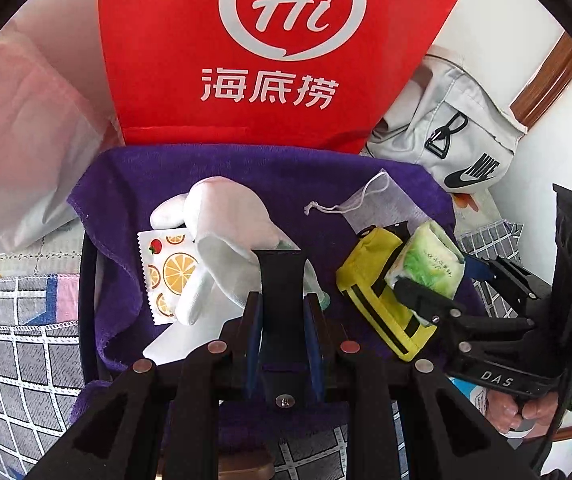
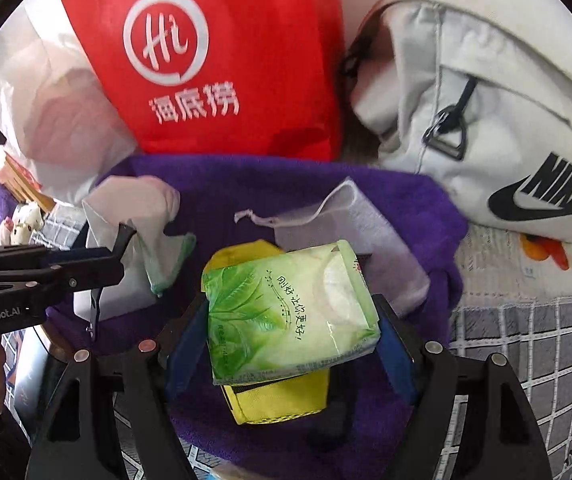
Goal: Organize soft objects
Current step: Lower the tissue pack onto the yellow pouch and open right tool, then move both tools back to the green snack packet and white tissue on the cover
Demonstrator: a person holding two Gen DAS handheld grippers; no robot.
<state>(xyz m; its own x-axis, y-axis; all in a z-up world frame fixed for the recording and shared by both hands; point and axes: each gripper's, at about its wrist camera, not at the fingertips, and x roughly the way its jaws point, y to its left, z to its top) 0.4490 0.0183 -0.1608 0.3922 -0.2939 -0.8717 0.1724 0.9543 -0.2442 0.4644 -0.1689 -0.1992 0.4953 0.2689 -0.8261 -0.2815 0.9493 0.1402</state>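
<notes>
Tissues in a green pack [image 2: 290, 312] sat between the blue pads of the right tongs [image 2: 292, 340], which were spread wide and squeezed the pack on both sides. Under the pack lay a yellow pouch [image 2: 277, 404] on a purple towel [image 2: 286, 184].

The left tongs [image 1: 281, 312] were nearly closed on a flat black piece, and I could not tell what it was. A white glove [image 1: 225, 232] lay just past their tips, at about 11 o'clock from them. A little packet with orange slices [image 1: 167, 276] peeked out from under the glove at 9 o'clock.

A thin white drawstring bag [image 2: 350, 232] lay on the towel at 1 o'clock from the tissue pack. A red bag [image 1: 277, 52] stood behind the towel at 12 o'clock. A white Nike bag [image 2: 498, 120] rested at 2 o'clock, touching the towel's edge.
</notes>
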